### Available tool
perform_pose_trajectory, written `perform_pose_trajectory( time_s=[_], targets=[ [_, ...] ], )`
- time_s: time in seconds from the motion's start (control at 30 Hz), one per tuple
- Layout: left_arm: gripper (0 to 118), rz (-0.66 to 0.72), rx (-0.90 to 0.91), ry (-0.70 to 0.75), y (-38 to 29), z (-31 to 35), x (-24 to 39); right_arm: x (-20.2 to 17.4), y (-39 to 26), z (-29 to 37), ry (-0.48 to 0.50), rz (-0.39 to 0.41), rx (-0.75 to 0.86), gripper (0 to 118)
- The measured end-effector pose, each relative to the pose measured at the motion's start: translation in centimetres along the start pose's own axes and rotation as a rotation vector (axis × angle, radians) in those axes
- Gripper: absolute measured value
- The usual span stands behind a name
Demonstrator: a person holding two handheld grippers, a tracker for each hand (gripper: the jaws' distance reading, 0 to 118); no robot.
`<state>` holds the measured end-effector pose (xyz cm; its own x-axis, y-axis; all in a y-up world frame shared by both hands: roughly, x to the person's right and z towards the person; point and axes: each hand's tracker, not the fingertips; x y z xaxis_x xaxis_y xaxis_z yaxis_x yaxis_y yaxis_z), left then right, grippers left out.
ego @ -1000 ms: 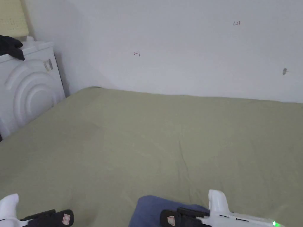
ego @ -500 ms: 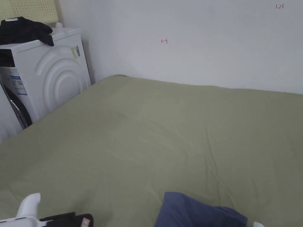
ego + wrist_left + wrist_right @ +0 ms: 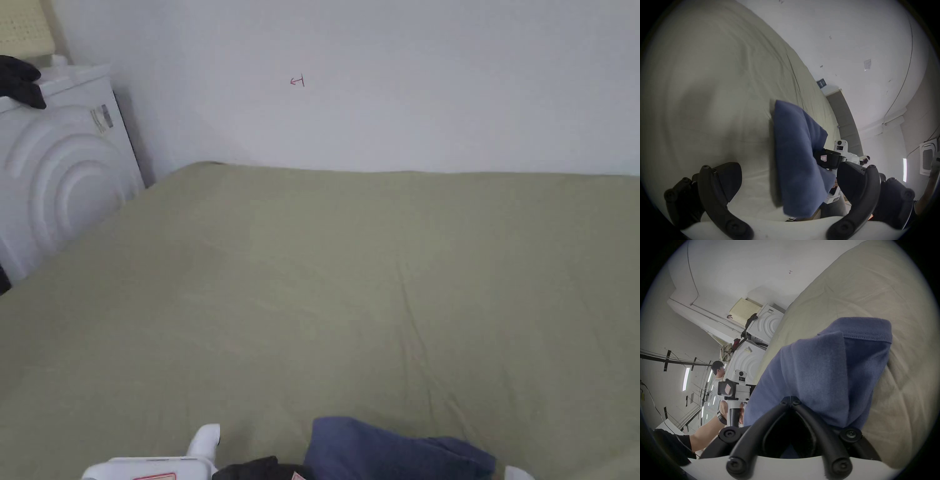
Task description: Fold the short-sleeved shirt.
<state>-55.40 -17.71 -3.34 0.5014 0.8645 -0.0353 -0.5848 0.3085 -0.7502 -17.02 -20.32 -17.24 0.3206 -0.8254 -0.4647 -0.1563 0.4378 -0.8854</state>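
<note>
The shirt (image 3: 826, 369), blue and bunched, hangs from the right gripper (image 3: 791, 398), whose jaws are pressed together on a gathered fold of it; its free end with the stitched hem droops onto the near edge of the bed (image 3: 350, 281), well short of the washer (image 3: 56, 181) at the bed's far left corner. In the left gripper view the left gripper (image 3: 788, 181) hangs just beside the shirt with its jaws wide apart and nothing between them. The step in hand looks like getting the shirt spread flat on the bed before any fold, so the job is barely begun. To do it well, the left jaws should take a second edge of the shirt, best a hem corner or shoulder rather than the middle of the bunch, so the two grips can draw the cloth taut between them. Then it should be carried further onto the bed, away from the near edge, and laid down smoothly so no layer is trapped underneath. The soft knit will sag and cling, so a pinch on a single layer matters.
</note>
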Motion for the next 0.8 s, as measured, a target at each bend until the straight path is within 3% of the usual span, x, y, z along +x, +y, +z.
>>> perform_pose_trajectory(
  time_s=[0.1,0.23,0.33,0.37,0.4,0.43,0.47,0.6,0.73,0.8],
  targets=[
    [118,0.06,0.011,-0.028,0.3,-2.0,-0.8,0.1,0.0,0.0,0.005,-0.004,0.002,0],
    [118,0.005,0.007,-0.066,-0.4,-5.4,1.7,0.2,-0.2,0.0,0.01,-0.009,0.013,0],
    [117,-0.061,-0.056,0.004,0.4,-5.4,2.4,0.0,-0.2,0.0,0.002,-0.007,0.016,0],
    [101,-0.021,-0.085,-0.016,0.8,-4.9,2.2,-0.2,-0.2,0.0,-0.002,-0.005,0.015,0],
    [56,0.029,-0.095,-0.028,0.9,-4.5,2.0,-0.4,-0.2,0.1,-0.008,0.001,0.014,0],
    [19,0.052,-0.085,0.013,1.0,-4.0,1.7,-0.6,-0.2,0.1,-0.016,0.009,0.016,0],
    [19,-0.024,-0.084,0.132,1.0,-3.6,1.3,-0.9,-0.1,0.2,-0.024,0.024,0.015,0],
    [19,0.002,-0.07,0.082,0.3,-3.1,1.1,-1.9,0.0,0.2,-0.07,0.092,0.012,0],
    [19,-0.166,-0.074,0.158,0.8,-2.5,3.7,-3.0,0.1,0.7,-0.098,0.117,0.017,0],
    [19,-0.152,-0.092,0.129,1.7,-1.3,4.2,-3.7,0.4,1.3,-0.122,0.162,0.029,0]
  ],
)
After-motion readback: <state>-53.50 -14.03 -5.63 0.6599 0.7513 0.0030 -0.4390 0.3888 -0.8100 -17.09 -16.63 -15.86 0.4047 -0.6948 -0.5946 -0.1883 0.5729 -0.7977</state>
